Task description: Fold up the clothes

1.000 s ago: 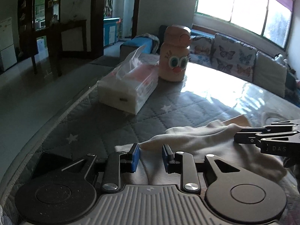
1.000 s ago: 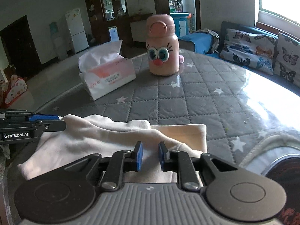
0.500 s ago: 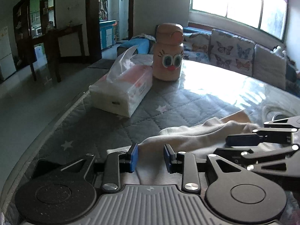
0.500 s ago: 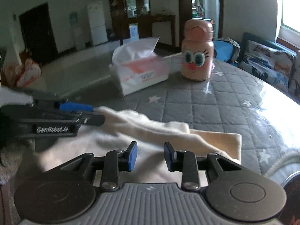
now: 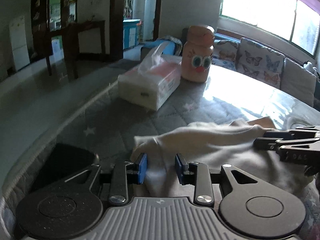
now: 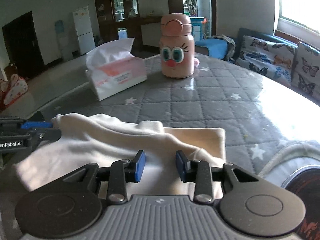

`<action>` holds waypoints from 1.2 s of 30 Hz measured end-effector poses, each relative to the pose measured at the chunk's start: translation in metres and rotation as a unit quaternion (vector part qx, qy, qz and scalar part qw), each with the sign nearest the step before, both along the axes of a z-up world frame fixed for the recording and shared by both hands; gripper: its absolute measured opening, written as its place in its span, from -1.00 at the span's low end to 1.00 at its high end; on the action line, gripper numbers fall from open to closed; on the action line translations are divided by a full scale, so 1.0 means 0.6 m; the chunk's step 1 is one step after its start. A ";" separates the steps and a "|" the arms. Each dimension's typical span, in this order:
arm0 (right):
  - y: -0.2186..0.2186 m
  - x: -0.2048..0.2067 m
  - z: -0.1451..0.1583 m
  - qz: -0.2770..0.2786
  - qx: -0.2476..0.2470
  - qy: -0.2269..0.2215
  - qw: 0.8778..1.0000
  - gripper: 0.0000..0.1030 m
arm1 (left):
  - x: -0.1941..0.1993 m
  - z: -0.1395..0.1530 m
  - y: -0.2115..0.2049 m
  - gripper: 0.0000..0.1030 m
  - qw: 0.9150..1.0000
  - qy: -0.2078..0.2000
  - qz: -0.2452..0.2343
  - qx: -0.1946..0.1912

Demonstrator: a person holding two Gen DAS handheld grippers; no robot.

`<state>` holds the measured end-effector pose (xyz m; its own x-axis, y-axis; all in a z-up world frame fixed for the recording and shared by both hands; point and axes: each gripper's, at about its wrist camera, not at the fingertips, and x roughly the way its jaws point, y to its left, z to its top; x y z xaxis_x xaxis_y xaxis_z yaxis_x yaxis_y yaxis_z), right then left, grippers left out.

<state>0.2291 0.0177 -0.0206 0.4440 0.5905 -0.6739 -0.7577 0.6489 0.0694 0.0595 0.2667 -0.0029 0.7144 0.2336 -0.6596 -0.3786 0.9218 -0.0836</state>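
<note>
Just beyond both spread hand-held grippers point(image 5: 161, 167) point(image 6: 161, 166) and cream garment point(image 6: 112, 140): tissue box point(image 6: 118, 76), pink bottle point(image 6: 177, 50).

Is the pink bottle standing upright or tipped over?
Upright: the pink bottle stands on its base on the quilted table cover, lid on top.

A round table point(image 6: 230, 92) covered with a grey quilted cloth point(image 6: 186, 110) printed with white stars carried a cream garment point(image 6: 120, 140) at its near edge; farther back stood a tissue box point(image 6: 118, 78) beside a pink bottle point(image 6: 177, 50) with a cartoon face.
</note>
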 end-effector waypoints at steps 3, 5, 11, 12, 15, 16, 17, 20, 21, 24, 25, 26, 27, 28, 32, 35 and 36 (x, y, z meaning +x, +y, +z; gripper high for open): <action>-0.002 0.010 -0.001 -0.007 -0.001 -0.003 1.000 -0.40 | 0.011 -0.004 -0.003 -0.35 1.000 -0.002 0.000 -0.005; -0.002 0.019 -0.002 -0.014 -0.005 -0.009 1.000 -0.40 | 0.022 -0.004 -0.008 -0.32 1.000 -0.002 -0.005 -0.006; -0.007 0.059 -0.002 -0.042 -0.012 -0.012 0.999 -0.40 | 0.071 -0.005 -0.026 -0.27 1.000 -0.003 -0.018 0.003; -0.008 0.063 0.001 -0.043 -0.011 -0.008 0.999 -0.39 | 0.075 -0.003 -0.030 -0.27 1.000 0.000 -0.020 0.009; -0.014 0.048 0.015 -0.028 -0.006 -0.010 1.000 -0.33 | 0.072 0.007 -0.037 -0.22 0.999 -0.005 -0.027 0.017; -0.014 0.038 0.018 -0.019 -0.005 -0.011 1.000 -0.31 | 0.071 0.009 -0.038 -0.22 0.999 -0.005 -0.027 0.018; -0.013 0.029 0.021 -0.009 -0.006 -0.010 1.000 -0.21 | 0.070 0.009 -0.039 -0.20 0.999 -0.002 -0.027 0.019; -0.008 -0.002 0.020 0.011 -0.016 -0.014 1.000 -0.17 | 0.065 0.012 -0.046 -0.04 0.999 0.004 -0.027 0.018; -0.006 -0.010 0.019 0.015 -0.020 -0.015 1.000 -0.15 | 0.061 0.013 -0.049 0.04 0.999 0.004 -0.029 0.018; -0.008 -0.027 0.021 0.016 -0.022 -0.015 1.000 0.04 | 0.050 0.018 -0.059 0.22 0.999 0.004 -0.031 0.020; -0.010 -0.033 0.024 0.016 -0.022 -0.017 0.999 0.06 | 0.046 0.020 -0.061 0.28 0.999 0.004 -0.031 0.020; -0.013 -0.040 0.026 0.015 -0.022 -0.020 0.999 0.13 | 0.042 0.022 -0.064 0.42 0.999 0.002 -0.029 0.021; -0.017 -0.048 0.029 0.014 -0.021 -0.026 0.999 0.20 | 0.037 0.024 -0.066 0.54 0.999 0.001 -0.027 0.022; -0.019 -0.054 0.031 0.015 -0.021 -0.031 0.999 0.25 | 0.032 0.026 -0.069 0.58 0.999 -0.001 -0.027 0.023; -0.029 -0.077 0.026 0.015 -0.024 -0.036 0.999 0.51 | 0.016 0.030 -0.082 0.75 0.999 -0.003 -0.029 0.023; -0.038 -0.088 0.023 0.009 -0.019 -0.028 0.999 0.60 | 0.002 0.030 -0.091 0.89 0.999 -0.004 -0.033 0.021; -0.042 -0.092 0.023 0.006 -0.016 -0.025 1.000 0.66 | -0.002 0.030 -0.094 0.94 0.999 -0.004 -0.034 0.021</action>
<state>0.1742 -0.0077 -0.0071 0.4707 0.5751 -0.6691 -0.7680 0.6403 0.0100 0.0583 0.2100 0.0151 0.7355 0.2112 -0.6437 -0.3135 0.9484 -0.0470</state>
